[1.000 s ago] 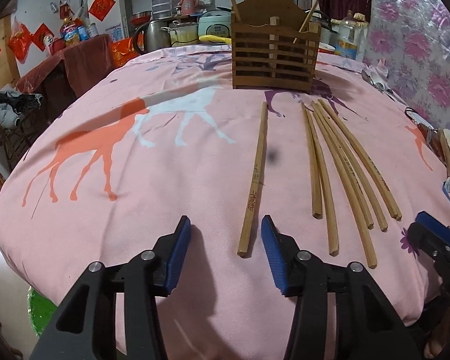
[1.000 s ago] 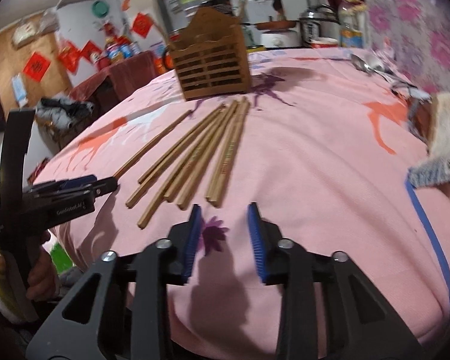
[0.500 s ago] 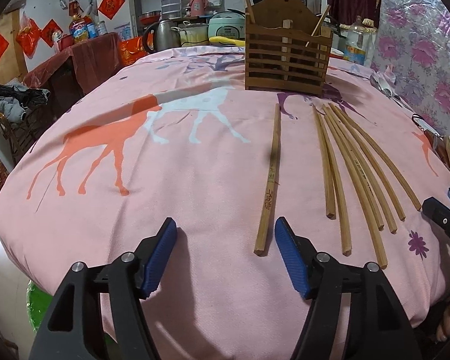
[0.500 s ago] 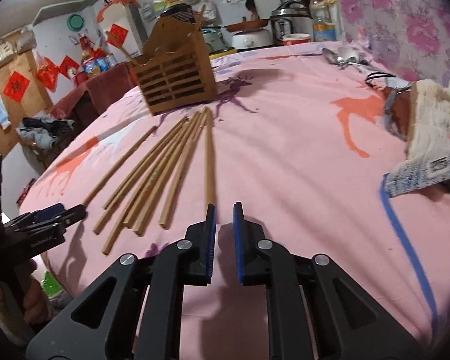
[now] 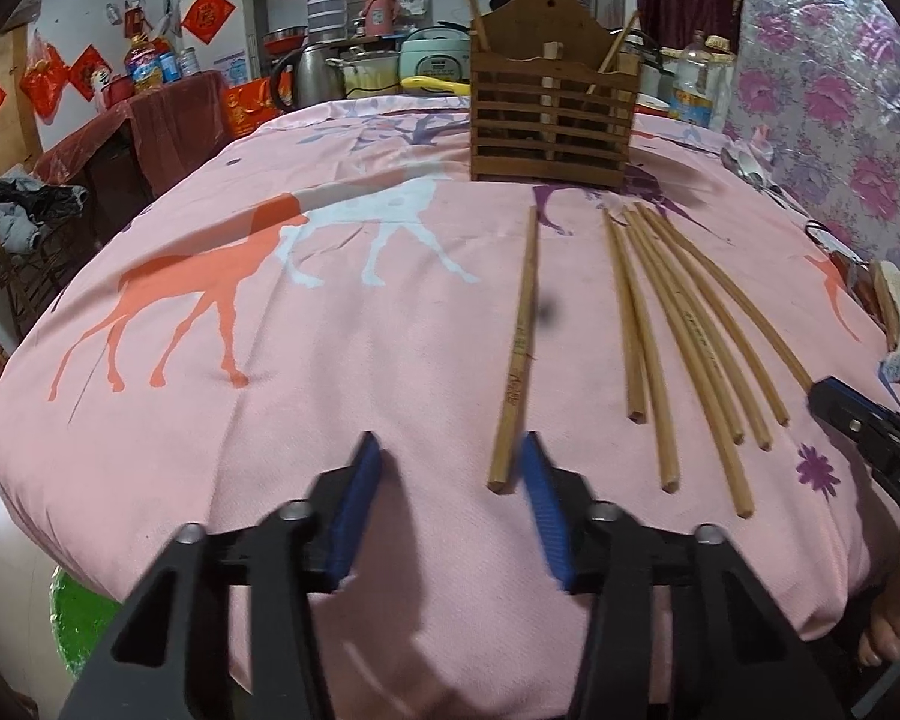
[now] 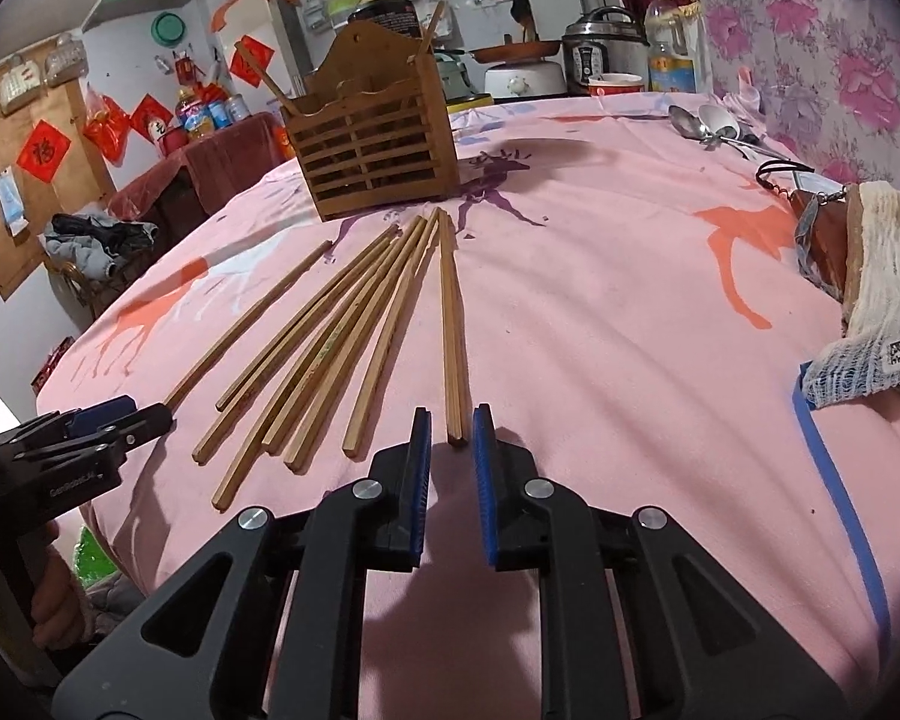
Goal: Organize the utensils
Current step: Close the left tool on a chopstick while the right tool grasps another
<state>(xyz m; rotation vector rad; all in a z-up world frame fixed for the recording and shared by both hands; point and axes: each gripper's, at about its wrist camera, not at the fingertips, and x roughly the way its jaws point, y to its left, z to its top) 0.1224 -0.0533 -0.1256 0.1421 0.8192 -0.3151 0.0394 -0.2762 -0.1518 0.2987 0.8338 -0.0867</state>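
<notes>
Pink cloth (image 5: 330,360) covers the bench. Left tool (image 5: 447,504) is closing beside a lone chopstick (image 5: 517,354), not gripping. Right tool (image 6: 452,474), slightly parted and opening, frames another chopstick (image 6: 452,330). Only the right view shows spoons (image 6: 705,123).

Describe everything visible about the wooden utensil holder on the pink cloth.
The wooden utensil holder is a brown slatted box with a taller, peaked back panel holding a small hole. It stands upright on the pink cloth at the far side, beyond the loose chopsticks. A divider splits it into compartments. Two chopsticks lean inside, one at each end. Neither hand-held gripper touches it.
</notes>
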